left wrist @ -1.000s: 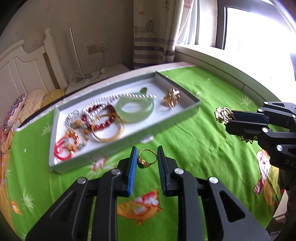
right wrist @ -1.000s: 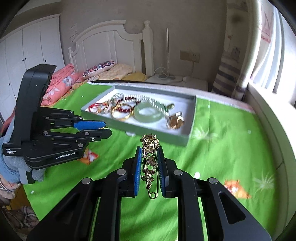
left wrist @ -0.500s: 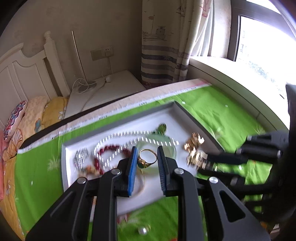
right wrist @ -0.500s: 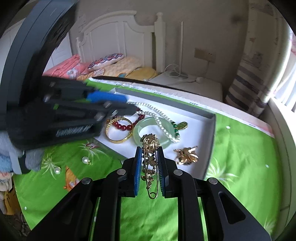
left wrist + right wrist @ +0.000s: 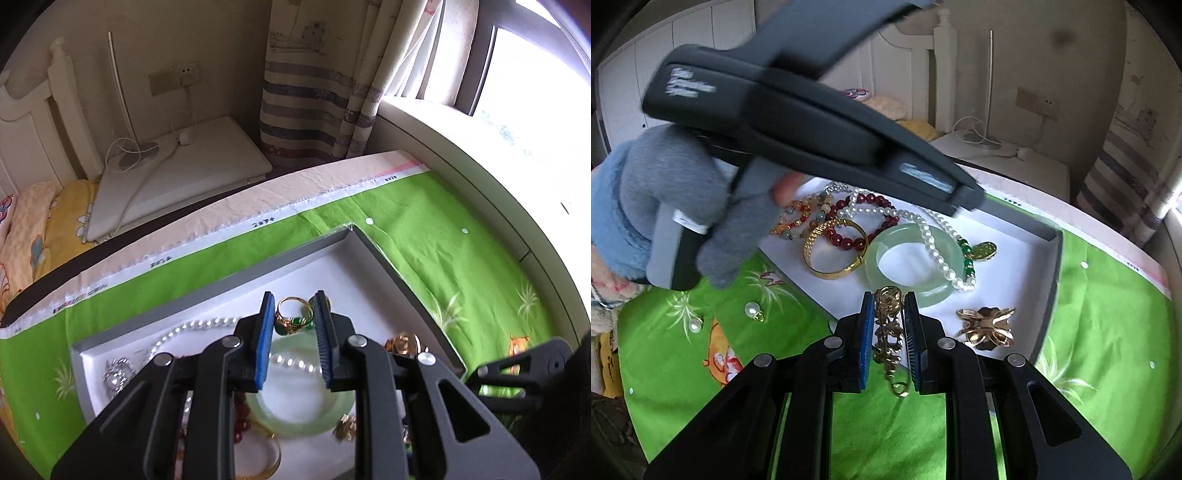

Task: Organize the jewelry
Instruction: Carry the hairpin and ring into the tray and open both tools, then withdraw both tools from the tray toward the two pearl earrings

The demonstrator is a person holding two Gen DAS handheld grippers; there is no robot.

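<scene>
My left gripper is shut on a gold ring with a green stone and hangs over the far part of the grey tray. In the right wrist view a gloved hand holds it above the tray's left side. My right gripper is shut on a long gold brooch pin, over the near edge of the tray. In the tray lie a jade bangle, a gold bangle, a red bead bracelet, a pearl necklace and a gold flower brooch.
Two pearl drops lie on the green cloth left of the tray. A white bedside table with a lamp and cable stands behind, beside a striped curtain and a window ledge. A bed headboard is at the far left.
My left gripper has carried the ring forward from above the cloth to over the tray. My right gripper has brought the brooch pin close to the tray's near edge.
</scene>
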